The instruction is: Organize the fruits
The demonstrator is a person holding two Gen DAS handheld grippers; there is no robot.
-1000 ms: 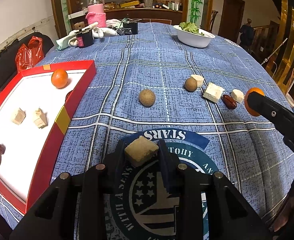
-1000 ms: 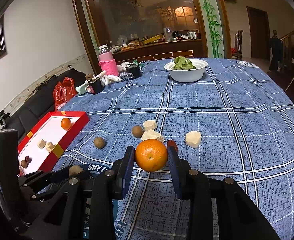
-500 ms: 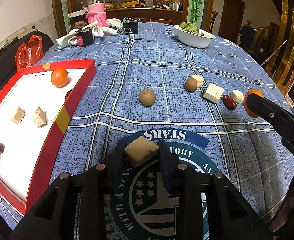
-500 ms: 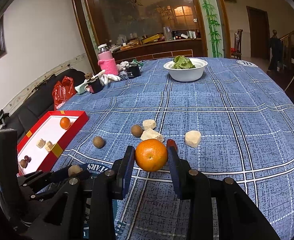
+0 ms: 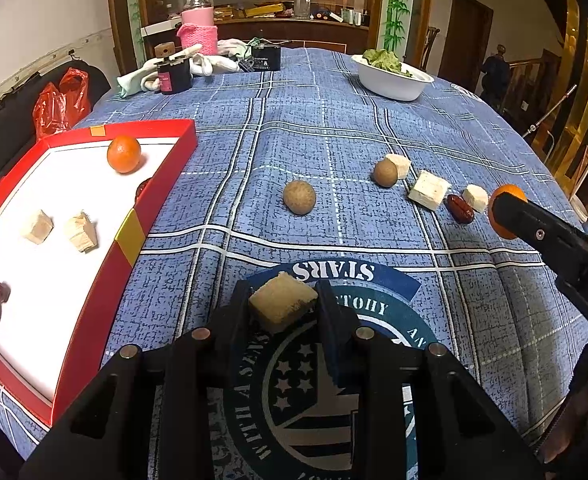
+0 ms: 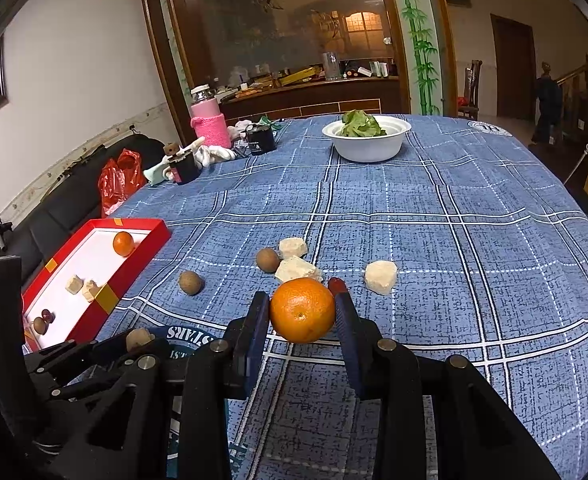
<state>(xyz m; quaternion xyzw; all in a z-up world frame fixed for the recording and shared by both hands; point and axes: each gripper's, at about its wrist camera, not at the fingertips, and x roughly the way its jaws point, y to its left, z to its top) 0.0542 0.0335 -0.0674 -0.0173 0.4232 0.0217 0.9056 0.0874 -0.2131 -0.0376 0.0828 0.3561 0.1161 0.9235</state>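
Observation:
My left gripper is shut on a tan cube, held above the blue cloth. My right gripper is shut on an orange; that orange also shows at the right in the left wrist view. The red-rimmed white tray lies at the left and holds a small orange, two pale cubes, a brown ball and a dark red fruit. On the cloth lie two brown round fruits, several white cubes and a red date.
A white bowl of greens stands far across the table. A pink-sleeved bottle, a dark cup, a black box and white gloves crowd the far left corner. A red bag lies on a black sofa beyond the table's left edge.
Both grippers have shifted a little, so the tray and loose fruits sit slightly differently in view. Both still hold the same things.

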